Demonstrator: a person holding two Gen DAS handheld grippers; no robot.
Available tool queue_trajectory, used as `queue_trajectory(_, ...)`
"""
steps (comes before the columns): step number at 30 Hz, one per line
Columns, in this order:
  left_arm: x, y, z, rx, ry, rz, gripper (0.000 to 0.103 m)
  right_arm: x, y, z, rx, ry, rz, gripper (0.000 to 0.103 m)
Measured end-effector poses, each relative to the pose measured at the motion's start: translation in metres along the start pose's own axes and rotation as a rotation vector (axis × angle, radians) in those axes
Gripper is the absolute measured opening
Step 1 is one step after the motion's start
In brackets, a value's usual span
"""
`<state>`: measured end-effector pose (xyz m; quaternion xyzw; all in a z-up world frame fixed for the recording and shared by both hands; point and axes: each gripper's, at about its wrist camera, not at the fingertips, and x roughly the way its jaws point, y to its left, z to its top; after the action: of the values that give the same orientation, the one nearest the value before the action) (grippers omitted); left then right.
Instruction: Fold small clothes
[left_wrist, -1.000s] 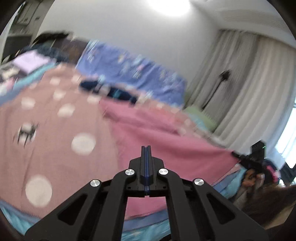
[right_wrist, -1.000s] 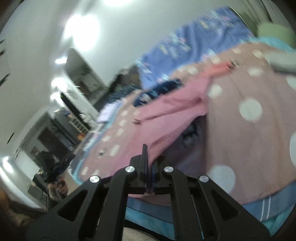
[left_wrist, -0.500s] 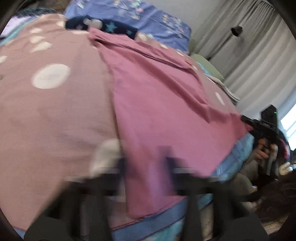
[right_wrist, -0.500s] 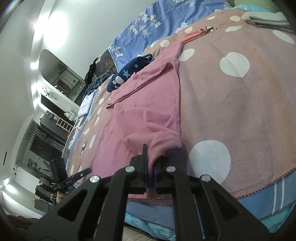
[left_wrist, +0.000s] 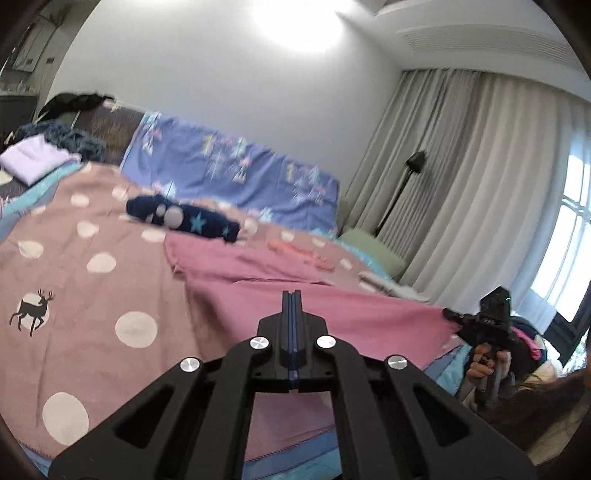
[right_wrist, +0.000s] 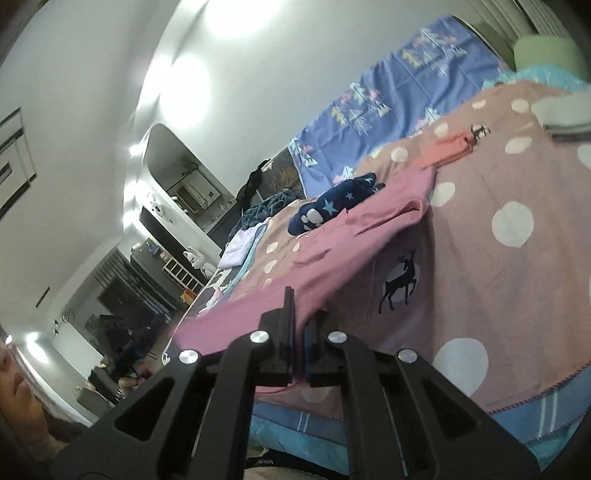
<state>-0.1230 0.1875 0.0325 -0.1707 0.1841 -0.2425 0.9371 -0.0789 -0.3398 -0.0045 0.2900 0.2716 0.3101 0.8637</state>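
Both tongs are closed on the near hem of a pink garment (left_wrist: 332, 291) spread across the bed (left_wrist: 85, 295), close to its near edge. The left tongs (left_wrist: 291, 299) and right tongs (right_wrist: 295, 306) hold it taut; a thin pinch could slip, dropping one corner. The cloth looks soft and lightly creased.

Left gripper (left_wrist: 291, 295) had its jaws pressed together, nothing visibly between the tips. Pink garment (left_wrist: 332, 314) lay spread on the polka-dot blanket (left_wrist: 74, 295), one corner pinched by the right gripper (left_wrist: 448, 314), held in a hand (left_wrist: 487, 363) off the bed's edge. Navy star-print garment (left_wrist: 184, 218) sat past the pink one, near the blue patterned sheet (left_wrist: 236, 173). Folded lilac cloth (left_wrist: 33, 162) lay far left. Grey curtains (left_wrist: 480, 184) hung behind a black floor lamp (left_wrist: 415, 162).
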Motion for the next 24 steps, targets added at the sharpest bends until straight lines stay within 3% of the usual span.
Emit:
queue_trajectory(2, -0.005, -0.008, -0.004, 0.037, -0.003, 0.021, 0.0, -0.004, 0.003, -0.001, -0.005, -0.001, -0.002, 0.004)
queue_trajectory(5, 0.01, 0.0, -0.018, 0.034, 0.082, 0.091, 0.0, 0.008, -0.004, -0.005, -0.007, 0.03, -0.075, 0.004)
queue_trajectory(7, 0.029, 0.014, -0.033, 0.014, 0.171, 0.121, 0.025, 0.023, -0.014, -0.01, 0.007, 0.063, -0.125, 0.004)
queue_trajectory(8, 0.04, 0.021, -0.041, 0.004, 0.203, 0.142, 0.049, 0.026, -0.018, -0.013, 0.016, 0.076, -0.14, 0.004)
queue_trajectory(9, 0.052, 0.029, -0.051, -0.006, 0.252, 0.152, 0.057, 0.032, -0.025, -0.017, 0.039, 0.096, -0.159, 0.004)
queue_trajectory(15, 0.119, 0.072, -0.109, -0.105, 0.529, 0.142, 0.059, 0.045, -0.049, -0.031, 0.105, 0.136, -0.19, 0.004)
queue_trajectory(16, 0.125, 0.076, -0.115, -0.118, 0.553, 0.135, 0.06, 0.045, -0.051, -0.03, 0.106, 0.137, -0.19, 0.004)
queue_trajectory(18, 0.13, 0.079, -0.118, -0.112, 0.522, 0.105, 0.062, 0.046, -0.054, -0.031, 0.113, 0.139, -0.194, 0.004)
queue_trajectory(19, 0.132, 0.077, -0.118, -0.115, 0.529, 0.079, 0.062, 0.046, -0.056, -0.031, 0.119, 0.141, -0.197, 0.004)
queue_trajectory(20, 0.132, 0.075, -0.119, -0.116, 0.531, 0.054, 0.047, 0.047, -0.057, -0.032, 0.123, 0.143, -0.198, 0.004)
queue_trajectory(21, 0.134, 0.073, -0.121, -0.123, 0.546, 0.019, 0.006, 0.048, -0.059, -0.032, 0.131, 0.145, -0.198, 0.004)
queue_trajectory(23, 0.137, 0.067, -0.124, -0.147, 0.573, 0.012, 0.003, 0.049, -0.062, -0.035, 0.141, 0.151, -0.203, 0.004)
queue_trajectory(24, 0.132, 0.061, -0.119, -0.125, 0.542, 0.022, 0.003, 0.049, -0.063, -0.036, 0.148, 0.157, -0.203, 0.004)
